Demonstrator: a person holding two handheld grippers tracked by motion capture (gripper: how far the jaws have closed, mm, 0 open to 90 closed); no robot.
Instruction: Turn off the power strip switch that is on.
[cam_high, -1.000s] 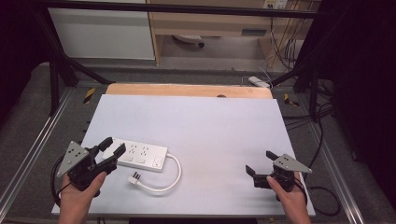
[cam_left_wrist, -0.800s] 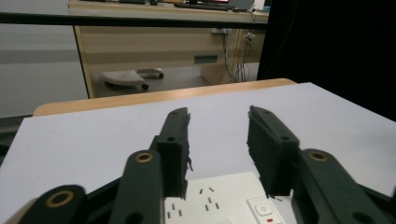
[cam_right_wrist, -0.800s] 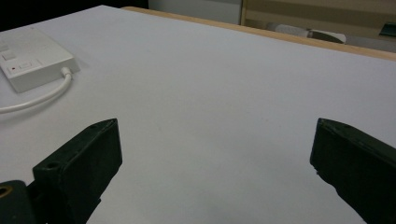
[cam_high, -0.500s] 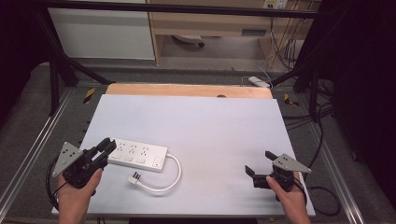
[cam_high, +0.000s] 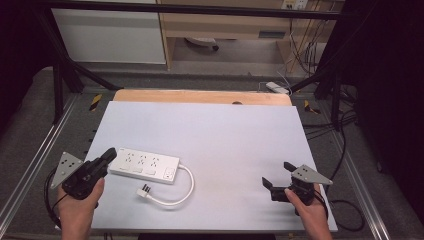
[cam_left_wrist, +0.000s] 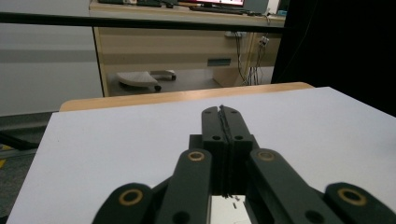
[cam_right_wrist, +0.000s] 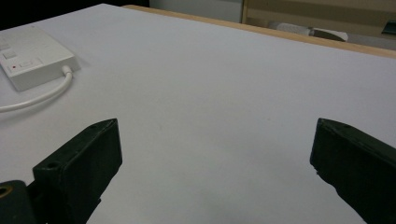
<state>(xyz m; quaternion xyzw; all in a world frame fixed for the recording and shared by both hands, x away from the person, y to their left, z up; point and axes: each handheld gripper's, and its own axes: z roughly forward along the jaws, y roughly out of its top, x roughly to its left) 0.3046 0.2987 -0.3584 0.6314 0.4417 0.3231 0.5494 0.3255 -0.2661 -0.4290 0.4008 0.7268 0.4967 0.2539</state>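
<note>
Near the front left corner of the pale grey surface (cam_high: 215, 130) lies the white plastic power strip (cam_high: 144, 165), long and flat, its outlets facing up and its short white cable (cam_high: 182, 192) curling toward the front edge to a loose plug (cam_high: 144, 190). The left tool (cam_high: 107, 155) sits at the strip's left end, jaws pressed fully together with nothing between them; in the left gripper view a sliver of white shows just beneath them, probably the strip's end, though too little is visible to be sure. The right tool (cam_high: 276, 176) rests near the front right corner, well apart from the strip, its jaws spread wide and empty. The strip should be light, rigid and smooth-sided, so it may slide when nudged; its long edges offer the firmest hold, while the limp cable would trail behind. Compared with a second ago, the left tool's jaws, then gaping, have just been closing, and the strip itself lies where it did.
</note>
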